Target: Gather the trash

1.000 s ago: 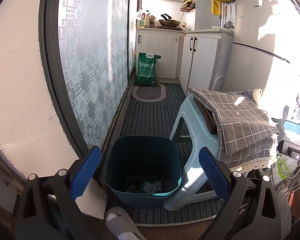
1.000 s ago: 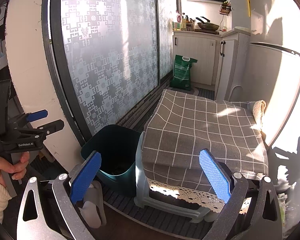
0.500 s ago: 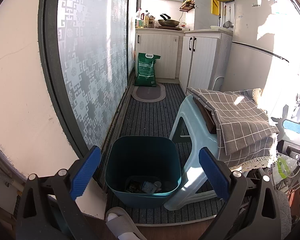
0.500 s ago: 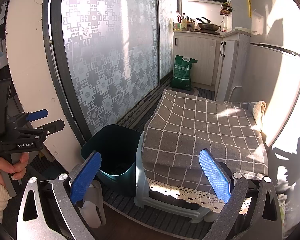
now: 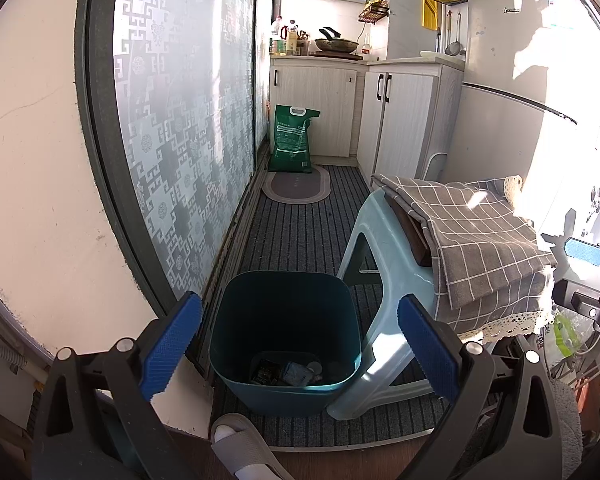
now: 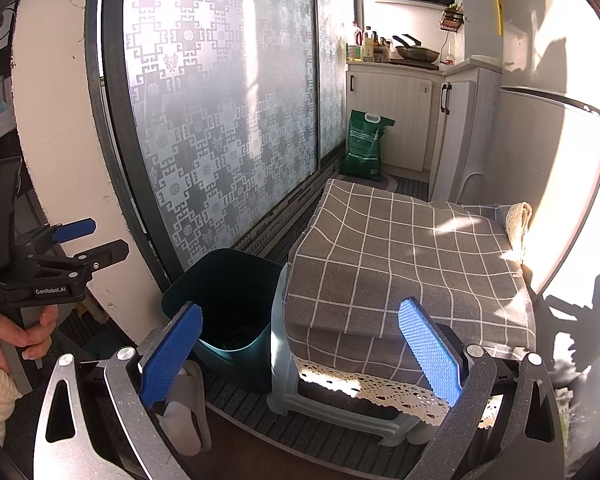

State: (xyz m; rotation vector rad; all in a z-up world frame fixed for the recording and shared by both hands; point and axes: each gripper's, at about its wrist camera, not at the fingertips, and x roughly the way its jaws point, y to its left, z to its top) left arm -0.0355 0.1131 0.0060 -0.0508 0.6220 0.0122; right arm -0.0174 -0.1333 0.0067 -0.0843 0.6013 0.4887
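A dark teal waste bin (image 5: 286, 338) stands on the striped mat beside the sliding door, with several pieces of trash (image 5: 288, 372) on its bottom. My left gripper (image 5: 300, 344) hangs open just above and in front of the bin, nothing between its blue pads. The right wrist view shows the same bin (image 6: 224, 300) low and left of a stool. My right gripper (image 6: 300, 352) is open and empty in front of the stool. The left gripper (image 6: 70, 248) also appears there at the left edge, held by a hand. A green-and-clear wrapper (image 5: 562, 332) lies low at the right.
A pale plastic stool (image 5: 384, 264) draped in a grey checked cloth (image 6: 404, 260) stands right of the bin. A frosted patterned sliding door (image 5: 188, 128) runs along the left. A green bag (image 5: 292, 138), cabinets (image 5: 396, 120) and a fridge (image 6: 540, 152) lie beyond. A slippered foot (image 5: 240, 444) is near the bottom.
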